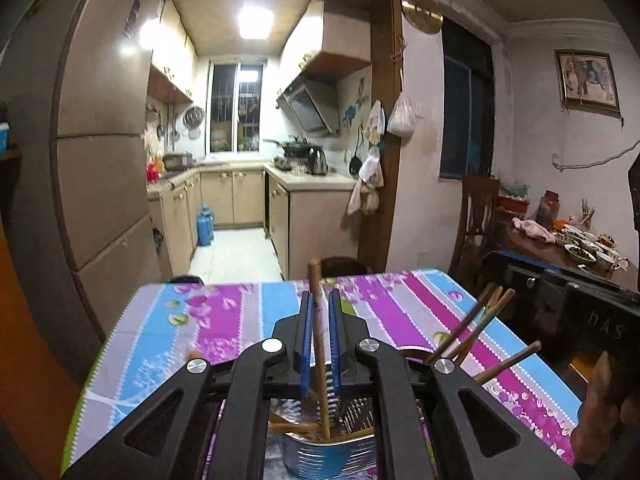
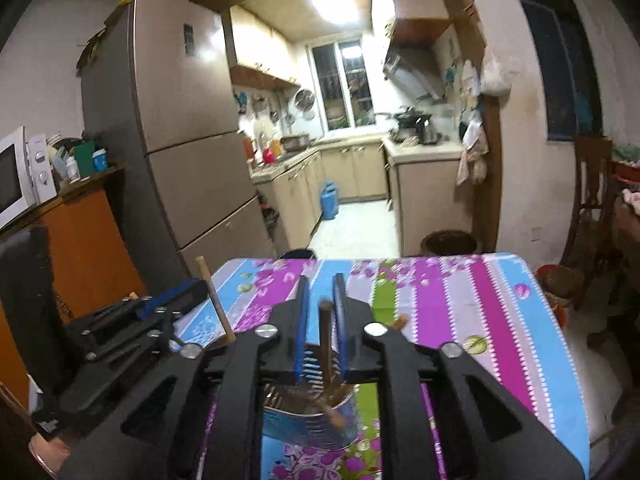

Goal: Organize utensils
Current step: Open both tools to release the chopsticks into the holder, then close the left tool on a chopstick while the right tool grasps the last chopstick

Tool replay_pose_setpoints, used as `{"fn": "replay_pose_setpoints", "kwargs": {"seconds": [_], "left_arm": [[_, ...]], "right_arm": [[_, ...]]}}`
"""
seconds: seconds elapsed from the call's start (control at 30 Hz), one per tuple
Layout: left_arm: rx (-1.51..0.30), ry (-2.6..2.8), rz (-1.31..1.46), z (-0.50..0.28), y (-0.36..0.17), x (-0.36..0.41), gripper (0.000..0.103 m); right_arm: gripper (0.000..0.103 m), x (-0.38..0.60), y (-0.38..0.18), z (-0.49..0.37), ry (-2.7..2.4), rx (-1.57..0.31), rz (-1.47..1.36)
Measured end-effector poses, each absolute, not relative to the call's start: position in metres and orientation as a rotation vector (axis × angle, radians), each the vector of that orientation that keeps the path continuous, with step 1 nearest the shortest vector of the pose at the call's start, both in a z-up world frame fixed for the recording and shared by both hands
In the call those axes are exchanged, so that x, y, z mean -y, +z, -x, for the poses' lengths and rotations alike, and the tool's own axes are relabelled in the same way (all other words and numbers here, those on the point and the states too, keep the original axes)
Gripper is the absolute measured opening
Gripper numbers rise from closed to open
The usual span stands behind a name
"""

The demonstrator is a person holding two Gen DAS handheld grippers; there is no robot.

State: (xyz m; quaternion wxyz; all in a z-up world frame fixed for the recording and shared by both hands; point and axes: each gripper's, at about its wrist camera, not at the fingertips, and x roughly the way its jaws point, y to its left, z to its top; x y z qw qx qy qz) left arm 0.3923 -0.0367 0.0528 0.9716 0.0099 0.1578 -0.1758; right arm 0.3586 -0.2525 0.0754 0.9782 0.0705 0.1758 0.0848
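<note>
My left gripper (image 1: pixel 319 300) stands over a metal utensil can (image 1: pixel 332 448) on the striped floral tablecloth (image 1: pixel 224 320). A wooden chopstick (image 1: pixel 318 320) stands upright between its blue pads, which sit close on both sides of it. Its lower end is in the can with other chopsticks. My right gripper (image 2: pixel 322 286) stands over a second metal can (image 2: pixel 308 420). A dark brown chopstick (image 2: pixel 326 344) stands between its pads with a visible gap. The left gripper (image 2: pixel 168 296) and its chopstick (image 2: pixel 214 296) show at the left of the right wrist view.
Several chopsticks (image 1: pixel 480 320) lean out of the second can at the right in the left wrist view. A chair (image 1: pixel 476 216) and a wooden table with bowls (image 1: pixel 576 248) stand at the right. A fridge (image 2: pixel 188 140) and a microwave (image 2: pixel 16 176) are left; kitchen beyond.
</note>
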Motion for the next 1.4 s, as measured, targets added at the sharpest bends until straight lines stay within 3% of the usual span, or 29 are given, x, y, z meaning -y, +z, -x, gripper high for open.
{"fn": "replay_pose_setpoints", "kwargs": {"seconds": [0.03,0.1,0.27,0.43,0.57,0.63,0.7,0.87,1.3,1.4], "left_arm": [[-0.306,-0.350,-0.017,-0.390,0.059,0.034,0.013],[-0.258,-0.325,0.006,-0.375,0.077,0.021,0.024],[-0.101,-0.300,0.042,-0.298,0.125,-0.025,0.031],[-0.026,-0.265,-0.093,-0.184,0.105,-0.059,0.046],[-0.174,-0.249,-0.167,-0.106,0.031,-0.076,0.045],[-0.283,-0.240,-0.170,-0.075,-0.017,-0.080,0.037],[-0.371,-0.229,-0.191,-0.051,-0.057,-0.078,0.021],[-0.467,-0.248,-0.240,-0.005,-0.126,-0.059,0.018],[-0.519,-0.169,-0.152,-0.017,-0.158,-0.057,0.019],[-0.512,-0.167,-0.152,-0.015,-0.160,-0.056,0.019]], "right_arm": [[0.029,0.256,0.081,-0.352,0.163,-0.331,-0.147],[0.029,0.267,0.101,-0.329,0.156,-0.263,-0.150],[0.029,0.290,0.127,-0.251,0.160,-0.156,-0.090],[0.035,0.296,0.097,-0.150,0.101,-0.143,0.048],[0.035,0.284,0.029,-0.093,0.088,-0.277,0.115],[0.035,0.274,-0.008,-0.075,0.073,-0.363,0.124],[0.035,0.260,-0.041,-0.060,0.060,-0.430,0.129],[0.035,0.216,-0.095,-0.033,0.055,-0.502,0.188],[0.034,0.186,-0.136,-0.027,0.069,-0.528,0.148],[0.030,0.181,-0.139,-0.029,0.080,-0.535,0.141]]}}
